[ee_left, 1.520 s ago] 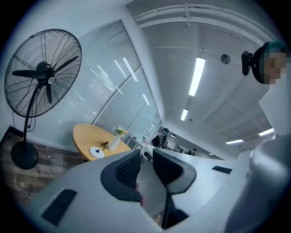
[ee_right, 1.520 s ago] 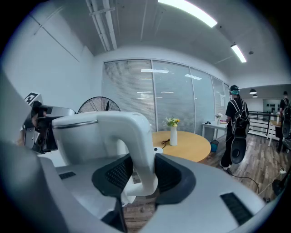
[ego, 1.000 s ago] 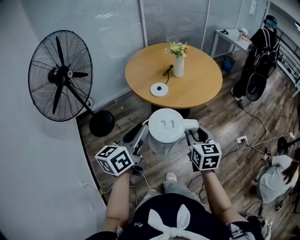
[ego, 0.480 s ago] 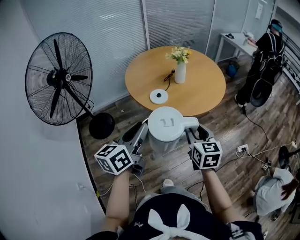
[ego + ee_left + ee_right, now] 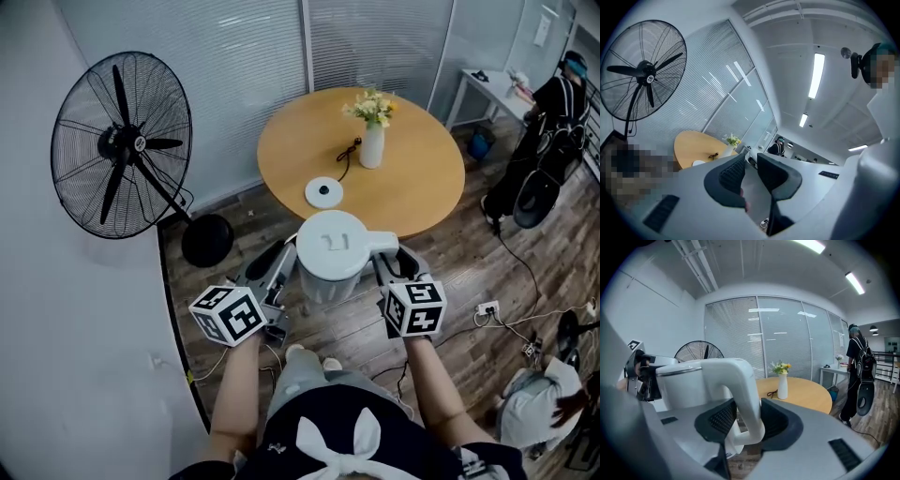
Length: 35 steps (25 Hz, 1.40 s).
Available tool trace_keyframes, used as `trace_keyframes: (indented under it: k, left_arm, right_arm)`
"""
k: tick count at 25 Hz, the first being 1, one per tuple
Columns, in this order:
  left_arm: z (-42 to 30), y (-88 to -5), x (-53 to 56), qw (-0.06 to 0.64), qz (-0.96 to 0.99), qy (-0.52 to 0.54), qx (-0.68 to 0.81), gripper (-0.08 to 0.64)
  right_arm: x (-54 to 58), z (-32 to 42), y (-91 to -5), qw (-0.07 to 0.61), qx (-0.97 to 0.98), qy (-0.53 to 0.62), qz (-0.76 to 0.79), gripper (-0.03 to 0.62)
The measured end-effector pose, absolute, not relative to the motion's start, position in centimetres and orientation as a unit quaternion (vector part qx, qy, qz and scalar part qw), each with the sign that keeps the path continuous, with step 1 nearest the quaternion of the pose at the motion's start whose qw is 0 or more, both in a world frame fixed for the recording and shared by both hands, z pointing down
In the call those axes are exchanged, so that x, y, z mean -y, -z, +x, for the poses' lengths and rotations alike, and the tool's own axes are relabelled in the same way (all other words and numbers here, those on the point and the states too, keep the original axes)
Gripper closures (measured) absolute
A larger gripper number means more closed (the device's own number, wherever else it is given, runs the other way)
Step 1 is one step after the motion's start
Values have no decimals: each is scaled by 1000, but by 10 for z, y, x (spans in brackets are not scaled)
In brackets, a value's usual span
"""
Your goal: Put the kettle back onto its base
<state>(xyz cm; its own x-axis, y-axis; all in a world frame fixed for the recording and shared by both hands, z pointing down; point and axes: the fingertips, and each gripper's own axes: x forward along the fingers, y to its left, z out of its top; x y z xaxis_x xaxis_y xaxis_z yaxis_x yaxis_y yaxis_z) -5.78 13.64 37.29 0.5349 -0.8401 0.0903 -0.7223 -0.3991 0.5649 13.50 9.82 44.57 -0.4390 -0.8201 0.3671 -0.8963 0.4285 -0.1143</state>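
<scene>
The white kettle (image 5: pixel 333 248) hangs in the air over the wooden floor, short of the round wooden table (image 5: pixel 422 202). My right gripper (image 5: pixel 386 267) is shut on the kettle's handle (image 5: pixel 740 380), which runs between both pads in the right gripper view. My left gripper (image 5: pixel 278 265) stays close beside the kettle's left side; in the left gripper view its jaws (image 5: pixel 750 173) stand a little apart with nothing between them. The round white base (image 5: pixel 323 192) lies on the near left part of the table, with a dark cord (image 5: pixel 349 155) behind it.
A white vase of flowers (image 5: pixel 372 145) stands on the table behind the base. A big black standing fan (image 5: pixel 117 145) is at the left, its foot (image 5: pixel 207 240) near the table. A person with a backpack (image 5: pixel 548 141) stands far right; cables (image 5: pixel 487 307) lie on the floor.
The kettle and both grippers have come a little nearer to the table, which now sits closer in the head view. The right grip on the handle is unchanged.
</scene>
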Motion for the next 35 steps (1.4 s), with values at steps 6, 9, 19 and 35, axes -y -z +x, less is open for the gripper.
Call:
trace_keyframes:
  k: [6,9,19,35]
  left_arm:
    - [-64,-380,-115,286,826,100,475,468]
    - [-66,-385,-97,291,826,97,473,468]
    - [-84,-380,-13,294,834,96,457,469]
    - [-120,-358,119,287,850,104,428,472]
  right_arm:
    - [-78,128,-455,130,836,-159,509,428]
    - [-62,126,-460,132,833,-164,511,428]
    - [20,111,-449,129,829,-153,522,425]
    - [136,78,-422,118,813,-132,555,425]
